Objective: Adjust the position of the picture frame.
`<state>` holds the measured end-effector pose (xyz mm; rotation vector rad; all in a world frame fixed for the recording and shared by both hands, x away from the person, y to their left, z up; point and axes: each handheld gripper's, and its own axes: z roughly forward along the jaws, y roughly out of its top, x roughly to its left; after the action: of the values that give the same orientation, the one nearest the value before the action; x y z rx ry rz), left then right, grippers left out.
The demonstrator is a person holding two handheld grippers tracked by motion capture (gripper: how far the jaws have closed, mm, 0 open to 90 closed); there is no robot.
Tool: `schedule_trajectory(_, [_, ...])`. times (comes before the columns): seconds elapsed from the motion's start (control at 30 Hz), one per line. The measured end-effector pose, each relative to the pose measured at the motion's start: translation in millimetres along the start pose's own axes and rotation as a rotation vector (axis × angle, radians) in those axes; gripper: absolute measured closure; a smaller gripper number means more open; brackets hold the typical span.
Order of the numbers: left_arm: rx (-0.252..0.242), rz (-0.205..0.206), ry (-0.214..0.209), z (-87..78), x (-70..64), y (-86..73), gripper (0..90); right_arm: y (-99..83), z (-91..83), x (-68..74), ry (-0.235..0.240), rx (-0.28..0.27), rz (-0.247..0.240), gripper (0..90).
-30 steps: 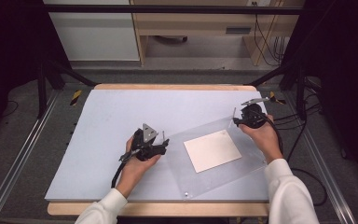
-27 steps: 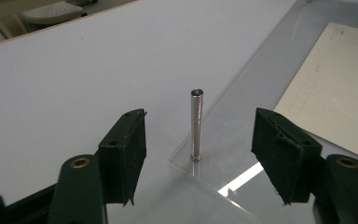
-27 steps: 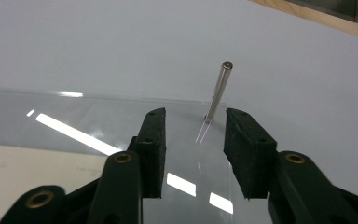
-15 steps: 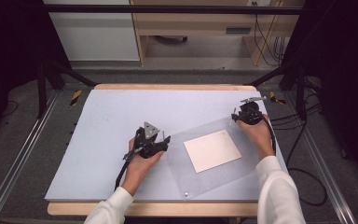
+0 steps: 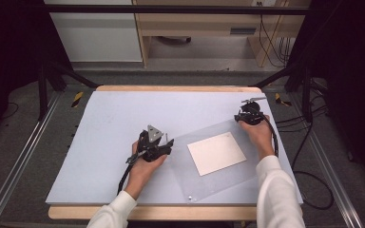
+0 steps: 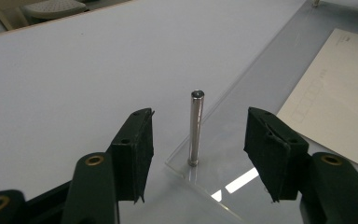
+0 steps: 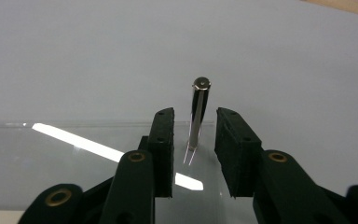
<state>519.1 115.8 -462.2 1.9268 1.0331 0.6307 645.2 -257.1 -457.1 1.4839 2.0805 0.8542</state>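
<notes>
A clear acrylic sheet [image 5: 218, 183] lies on the pale table mat [image 5: 109, 123], with a white card [image 5: 216, 153] in its middle. A thin metal post [image 6: 196, 126] stands upright at the sheet's left corner. My left gripper [image 6: 199, 135] is open, one jaw on each side of this post and well clear of it. Seen from above, the left gripper [image 5: 169, 141] sits at that corner. Another metal post [image 7: 199, 112] rises at the sheet's far right corner. My right gripper [image 7: 196, 119] has its jaws close on either side of it, with small gaps showing. From above, the right gripper [image 5: 242, 116] sits there.
A small metal stud [image 5: 190, 196] marks the sheet's near corner. The mat's wooden border [image 5: 171, 89] runs along the far edge. Cables [image 5: 309, 190] and black frame legs stand on the floor to the right. Bare mat stretches left of the sheet.
The left gripper has edged forward and right to the sheet's left corner. The right gripper has shifted slightly left at the far corner. The sheet and card have not moved.
</notes>
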Motion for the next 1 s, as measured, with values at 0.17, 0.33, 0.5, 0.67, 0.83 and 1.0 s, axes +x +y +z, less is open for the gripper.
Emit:
schedule_trajectory(0.17, [0.008,0.012,0.004,3.3,0.1,-1.4,47.9,-0.1,4.9,-1.7,0.008,-0.011,0.013,75.1])
schedule_trajectory(0.33, [0.012,0.007,0.003,4.9,0.3,-1.9,49.0,-1.1,9.2,-2.5,0.005,-0.003,0.012,79.8])
schedule_trajectory(0.5, [0.026,0.007,0.001,5.9,1.7,-3.7,53.4,-1.3,10.8,-0.8,0.008,-0.007,-0.002,84.3])
schedule_trajectory(0.67, [0.045,-0.007,-0.025,13.3,5.2,-5.4,62.1,-1.0,10.8,0.7,-0.001,-0.006,0.000,84.6])
schedule_trajectory(0.83, [0.058,0.012,-0.031,18.9,4.8,-4.4,70.1,-1.1,10.9,0.6,0.001,-0.007,0.002,84.6])
schedule_trajectory(1.0, [0.065,0.013,-0.034,24.1,5.7,-3.6,79.2,-1.2,10.9,0.1,0.005,-0.007,0.001,84.6])
